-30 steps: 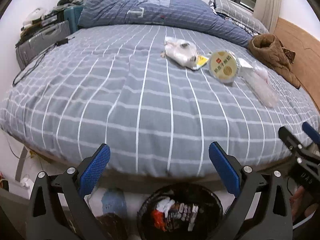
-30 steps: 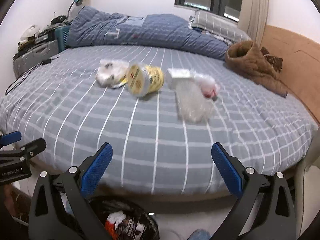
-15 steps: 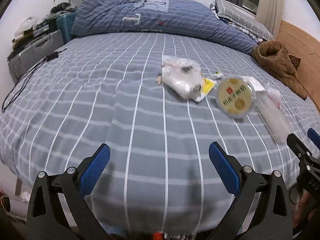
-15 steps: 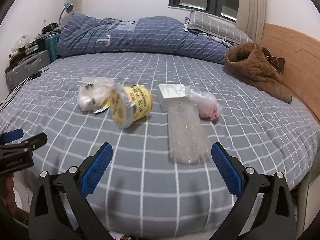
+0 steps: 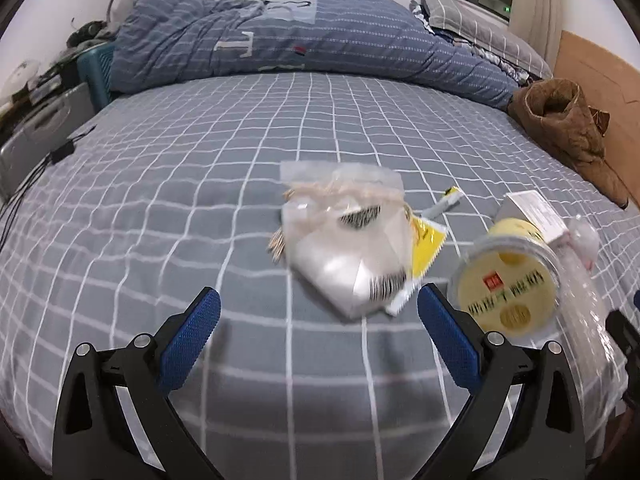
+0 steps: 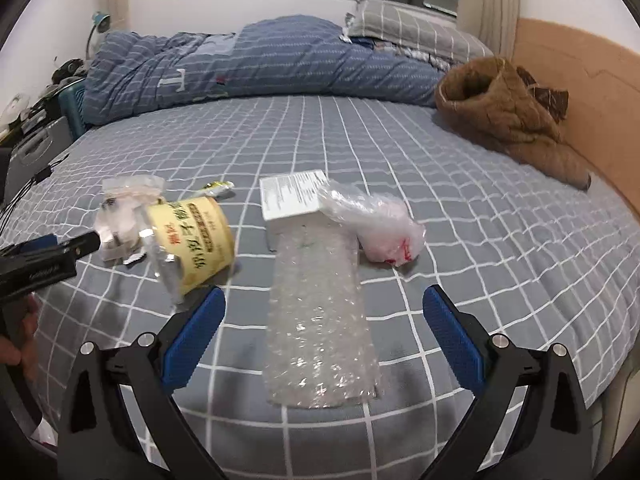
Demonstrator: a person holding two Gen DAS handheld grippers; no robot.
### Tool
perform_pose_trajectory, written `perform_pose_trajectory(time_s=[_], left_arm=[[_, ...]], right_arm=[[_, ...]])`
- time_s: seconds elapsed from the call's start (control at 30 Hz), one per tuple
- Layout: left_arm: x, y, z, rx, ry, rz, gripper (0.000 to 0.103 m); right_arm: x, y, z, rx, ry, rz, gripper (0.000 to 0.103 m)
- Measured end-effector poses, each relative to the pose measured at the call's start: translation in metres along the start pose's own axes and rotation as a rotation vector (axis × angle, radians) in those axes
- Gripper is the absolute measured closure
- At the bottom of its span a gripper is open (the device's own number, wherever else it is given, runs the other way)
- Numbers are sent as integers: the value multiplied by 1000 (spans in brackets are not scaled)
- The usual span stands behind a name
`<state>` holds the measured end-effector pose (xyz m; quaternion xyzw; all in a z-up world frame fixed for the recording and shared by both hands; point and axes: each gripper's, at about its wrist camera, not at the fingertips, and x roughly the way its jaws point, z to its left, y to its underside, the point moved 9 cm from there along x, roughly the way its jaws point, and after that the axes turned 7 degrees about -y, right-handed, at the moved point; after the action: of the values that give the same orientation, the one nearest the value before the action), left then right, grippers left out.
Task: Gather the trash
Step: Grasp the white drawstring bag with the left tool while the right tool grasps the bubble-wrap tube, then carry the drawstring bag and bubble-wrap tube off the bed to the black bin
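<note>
Trash lies on the grey checked bed. In the left wrist view a crumpled clear plastic bag (image 5: 352, 240) sits just ahead of my open left gripper (image 5: 318, 316), with a yellow sachet (image 5: 428, 242) under its right edge and a tipped yellow cup (image 5: 508, 280) further right. In the right wrist view my open right gripper (image 6: 324, 316) hovers over the near end of a bubble wrap strip (image 6: 320, 320). Past it lie a white box (image 6: 294, 196) and a clear bag with red print (image 6: 376, 224). The yellow cup (image 6: 196, 236) lies left of the strip. Both grippers hold nothing.
A blue quilt (image 5: 304, 44) is bunched at the far side of the bed and a brown jacket (image 6: 508, 116) lies by the wooden headboard (image 6: 580, 92). Cables (image 5: 36, 168) and a grey suitcase (image 5: 36, 136) are at the left. My left gripper (image 6: 52, 256) shows at left in the right wrist view.
Both grippers have risen from the black bin at the bed's foot and moved forward over the mattress, so the trash is much nearer. The bin has dropped out of view.
</note>
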<state>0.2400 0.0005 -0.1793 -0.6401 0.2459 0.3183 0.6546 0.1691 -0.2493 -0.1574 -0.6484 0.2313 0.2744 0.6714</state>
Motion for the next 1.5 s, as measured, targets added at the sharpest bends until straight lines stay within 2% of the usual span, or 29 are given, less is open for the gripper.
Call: perform_pose_trajectory(time_s=[0.13, 0.3, 0.4, 0.47, 0.6, 0.63, 0.67, 0.83, 1.17, 1.5], left_arm=[[18, -13, -6, 4, -7, 2, 6], [36, -21, -12, 0, 2, 15, 7], [42, -24, -19, 7, 13, 15, 9], [48, -22, -23, 17, 23, 30, 17], [56, -21, -27, 3, 40, 47, 27], [58, -21, -27, -4, 43, 53, 32], [61, -19, -27, -14, 56, 64, 35], [61, -18, -26, -27, 74, 57, 44], [47, -21, -22, -20, 55, 26, 46], [27, -30, -8, -32, 36, -10, 46]], right_arm=[[16, 6, 3, -2, -13, 33, 11], [31, 15, 7, 8, -34, 77, 29], [36, 18, 6, 13, -39, 95, 35], [38, 20, 4, 20, -39, 102, 42], [40, 22, 3, 28, -48, 109, 52], [40, 23, 3, 22, -47, 112, 55], [41, 23, 3, 20, -50, 115, 61], [39, 22, 5, 17, -52, 105, 75], [23, 9, 8, 10, -59, 41, 77], [12, 6, 15, -2, -70, 18, 77]])
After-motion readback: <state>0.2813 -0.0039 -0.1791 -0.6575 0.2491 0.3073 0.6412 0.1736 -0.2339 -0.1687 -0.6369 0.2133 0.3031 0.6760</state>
